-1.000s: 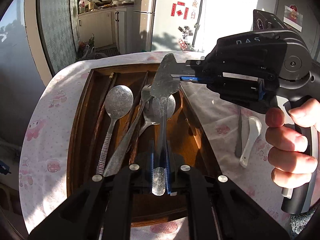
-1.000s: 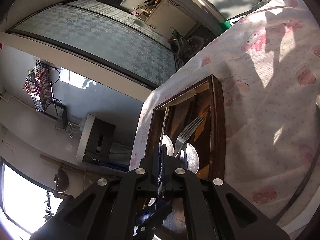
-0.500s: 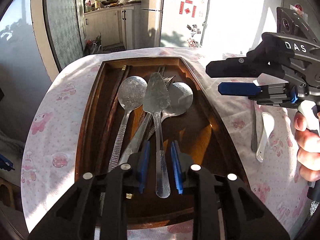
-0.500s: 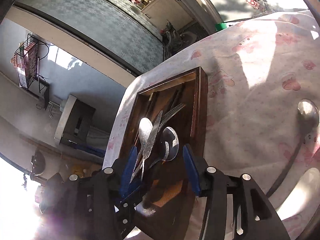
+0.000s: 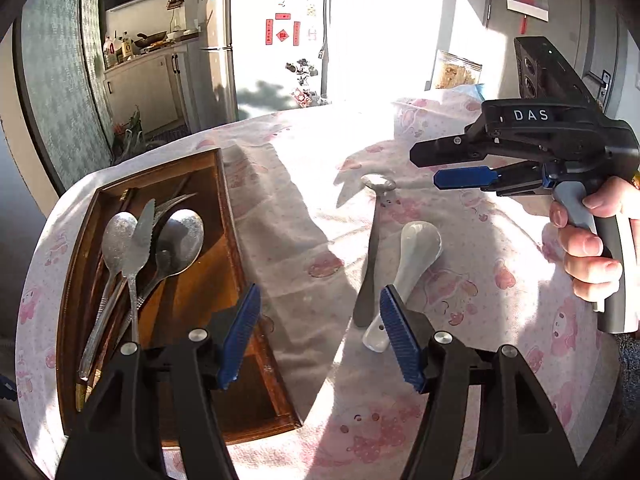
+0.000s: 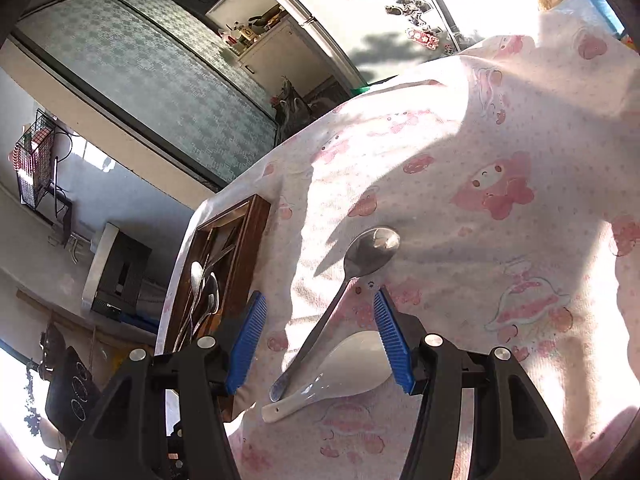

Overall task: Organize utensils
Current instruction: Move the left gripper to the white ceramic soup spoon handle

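A dark wooden tray (image 5: 230, 236) on the left holds two metal spoons, a fork and a serrated cake server (image 5: 138, 240). To its right, a metal spoon (image 5: 370, 248) and a white ceramic spoon (image 5: 412, 264) lie on the pink-patterned cloth. My left gripper (image 5: 320, 336) hovers over the cloth between the tray's right rim and the two spoons, its jaws opening with nothing gripped. My right gripper (image 5: 426, 168), held by a hand, hangs above the cloth at the right. In the right wrist view, my right gripper (image 6: 320, 340) is opening above the metal spoon (image 6: 348, 280) and ceramic spoon (image 6: 340, 372), holding neither.
The tray (image 6: 240, 240) sits near the table's left edge. A hump under the cloth (image 5: 424, 120) and a clear jar (image 5: 456, 72) stand at the back right. A fridge (image 5: 256, 40) and kitchen cabinets lie beyond the table.
Both grippers let go of the cake server, which now lies in the tray. Both swung right, away from the tray toward the two loose spoons, with their jaws spreading.
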`<act>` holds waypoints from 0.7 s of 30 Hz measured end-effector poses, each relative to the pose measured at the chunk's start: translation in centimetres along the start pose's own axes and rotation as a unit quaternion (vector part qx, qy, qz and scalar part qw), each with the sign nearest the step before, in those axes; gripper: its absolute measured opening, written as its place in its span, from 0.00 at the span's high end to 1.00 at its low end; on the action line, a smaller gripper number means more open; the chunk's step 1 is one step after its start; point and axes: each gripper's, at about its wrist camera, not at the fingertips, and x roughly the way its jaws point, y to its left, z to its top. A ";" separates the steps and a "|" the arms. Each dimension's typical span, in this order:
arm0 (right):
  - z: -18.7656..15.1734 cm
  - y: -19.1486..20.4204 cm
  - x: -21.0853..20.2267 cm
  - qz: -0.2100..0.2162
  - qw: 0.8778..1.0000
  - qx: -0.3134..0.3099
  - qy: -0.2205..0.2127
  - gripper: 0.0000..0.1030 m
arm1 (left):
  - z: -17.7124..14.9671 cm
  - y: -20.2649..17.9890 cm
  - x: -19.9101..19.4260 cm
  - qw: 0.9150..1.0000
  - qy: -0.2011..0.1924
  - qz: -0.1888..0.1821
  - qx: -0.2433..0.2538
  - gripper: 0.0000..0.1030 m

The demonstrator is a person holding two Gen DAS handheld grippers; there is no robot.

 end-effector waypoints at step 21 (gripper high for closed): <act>-2.9 -1.2 -1.5 0.032 0.999 -0.017 0.018 0.45 | -2.5 -3.5 2.9 0.997 0.048 -0.012 0.060 0.56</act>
